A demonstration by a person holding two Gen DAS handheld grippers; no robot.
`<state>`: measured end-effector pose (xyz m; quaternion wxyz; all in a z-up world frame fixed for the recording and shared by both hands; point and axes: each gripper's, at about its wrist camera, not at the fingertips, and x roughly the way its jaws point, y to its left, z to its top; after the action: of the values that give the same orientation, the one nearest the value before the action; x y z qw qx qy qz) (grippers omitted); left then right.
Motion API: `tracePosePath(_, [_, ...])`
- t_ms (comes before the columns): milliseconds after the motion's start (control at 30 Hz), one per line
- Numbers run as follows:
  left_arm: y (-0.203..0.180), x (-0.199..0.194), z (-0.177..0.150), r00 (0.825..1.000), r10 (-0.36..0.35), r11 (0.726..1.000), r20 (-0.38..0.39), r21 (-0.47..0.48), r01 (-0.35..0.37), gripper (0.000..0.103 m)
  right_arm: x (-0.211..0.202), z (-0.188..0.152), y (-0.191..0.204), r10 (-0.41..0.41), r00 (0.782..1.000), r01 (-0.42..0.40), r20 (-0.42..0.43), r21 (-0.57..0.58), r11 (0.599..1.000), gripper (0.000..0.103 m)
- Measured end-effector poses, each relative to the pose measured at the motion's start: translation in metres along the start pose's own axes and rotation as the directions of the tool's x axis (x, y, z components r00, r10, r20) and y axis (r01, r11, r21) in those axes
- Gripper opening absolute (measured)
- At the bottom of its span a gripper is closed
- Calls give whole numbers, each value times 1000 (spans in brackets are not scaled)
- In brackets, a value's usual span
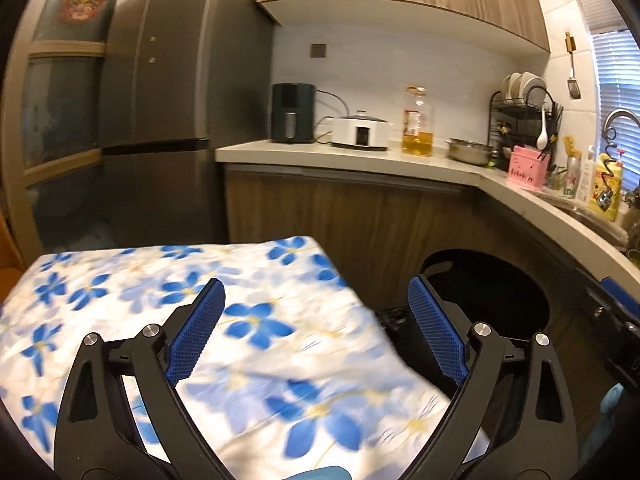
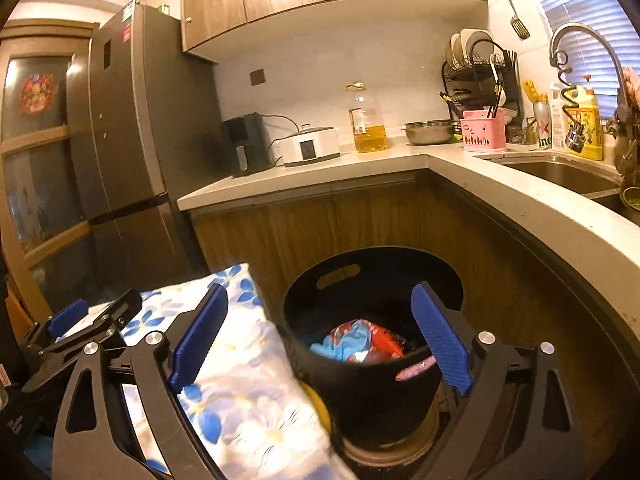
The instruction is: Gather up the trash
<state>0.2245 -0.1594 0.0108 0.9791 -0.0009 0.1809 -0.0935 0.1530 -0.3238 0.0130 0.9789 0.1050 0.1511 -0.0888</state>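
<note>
A black trash bin (image 2: pixel 304 300) stands on the floor between the floral-cloth table (image 2: pixel 240 392) and the cabinets. It holds crumpled blue and red wrappers (image 2: pixel 360 344), and a pink piece (image 2: pixel 416 370) lies at its near rim. My right gripper (image 2: pixel 320 292) hovers over the bin, open, with nothing between its fingers. My left gripper (image 1: pixel 316 284) is open and empty above the table's floral cloth (image 1: pixel 160 288), near its right edge. From there the bin (image 1: pixel 492 292) shows to the right as a dark opening. No loose trash shows on the cloth.
An L-shaped counter (image 2: pixel 400 160) wraps behind and right of the bin, carrying an oil bottle (image 2: pixel 368 120), a white cooker (image 2: pixel 308 148), a steel bowl (image 2: pixel 428 132) and a dish rack (image 2: pixel 480 72). A sink (image 2: pixel 560 172) is at the right and a tall fridge (image 2: pixel 132 120) at the left.
</note>
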Motion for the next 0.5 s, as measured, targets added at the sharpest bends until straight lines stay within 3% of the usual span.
tracePosePath(267, [34,-55,-20,999,32,999,-5,-7,-32,96,-47,-19,31,-67,998,66,-10,-29,997,95])
tracePosePath(500, [61,-94,-38,999,46,999,-8,-15,-46,96,-84,-43,59,-43,998,40,-43,-62,997,96])
